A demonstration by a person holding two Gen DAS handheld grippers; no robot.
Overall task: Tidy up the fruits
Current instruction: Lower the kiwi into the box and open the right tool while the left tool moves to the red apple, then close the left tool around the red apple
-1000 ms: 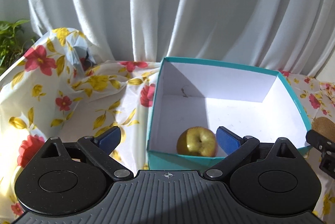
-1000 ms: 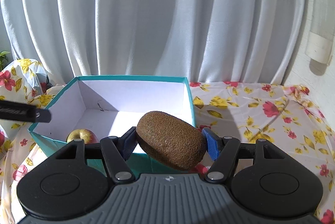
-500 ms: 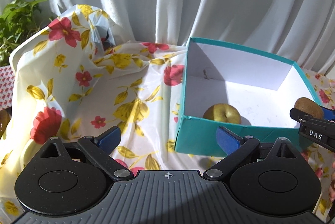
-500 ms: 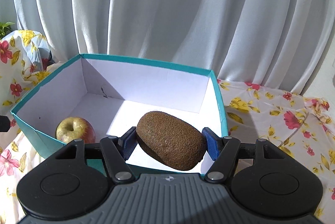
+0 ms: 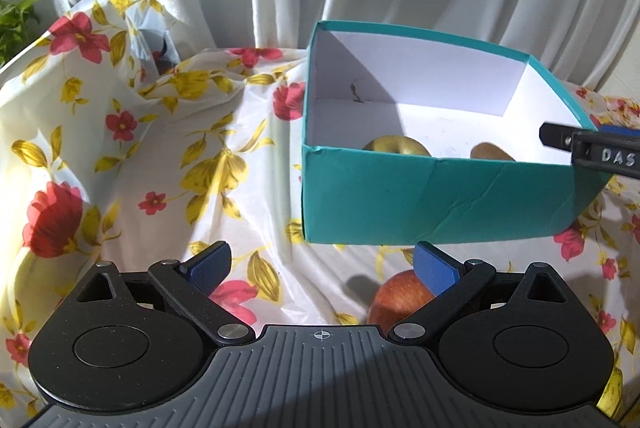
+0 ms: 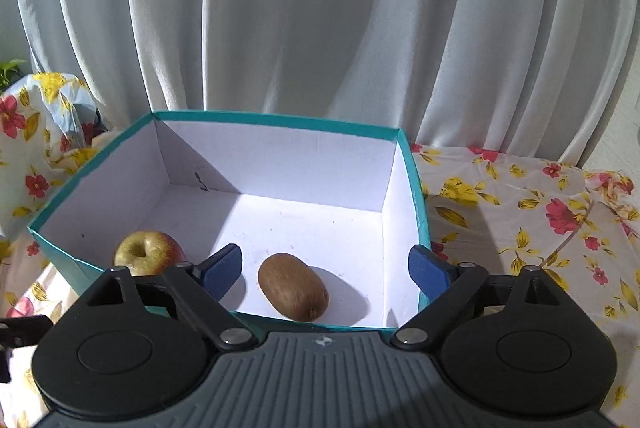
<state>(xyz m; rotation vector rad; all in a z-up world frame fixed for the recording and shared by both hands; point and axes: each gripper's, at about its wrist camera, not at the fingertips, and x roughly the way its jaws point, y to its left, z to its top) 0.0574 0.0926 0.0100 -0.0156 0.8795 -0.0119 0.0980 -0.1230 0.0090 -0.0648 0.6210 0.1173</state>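
Observation:
A teal box (image 6: 414, 183) with a white inside holds a brown kiwi (image 6: 293, 287) and a yellow-red apple (image 6: 148, 253). My right gripper (image 6: 326, 270) is open and empty just above the box's near edge, with the kiwi lying on the box floor between its pads. In the left wrist view the box (image 5: 436, 203) stands ahead to the right, with the apple (image 5: 396, 146) and kiwi (image 5: 490, 151) peeking over its wall. My left gripper (image 5: 322, 266) is open and empty above the cloth. A red apple (image 5: 398, 302) lies on the cloth behind its right pad (image 5: 434, 268).
A flowered tablecloth (image 5: 132, 155) covers the table and bunches up at the back left. White curtains (image 6: 320, 19) hang behind. A green plant (image 5: 16, 23) shows at the far left. The right gripper's tip (image 5: 592, 151) reaches in over the box's right side.
My right gripper has opened and the kiwi has dropped from it onto the box floor. My left gripper has pulled back from the box, and a red apple has come into view near it.

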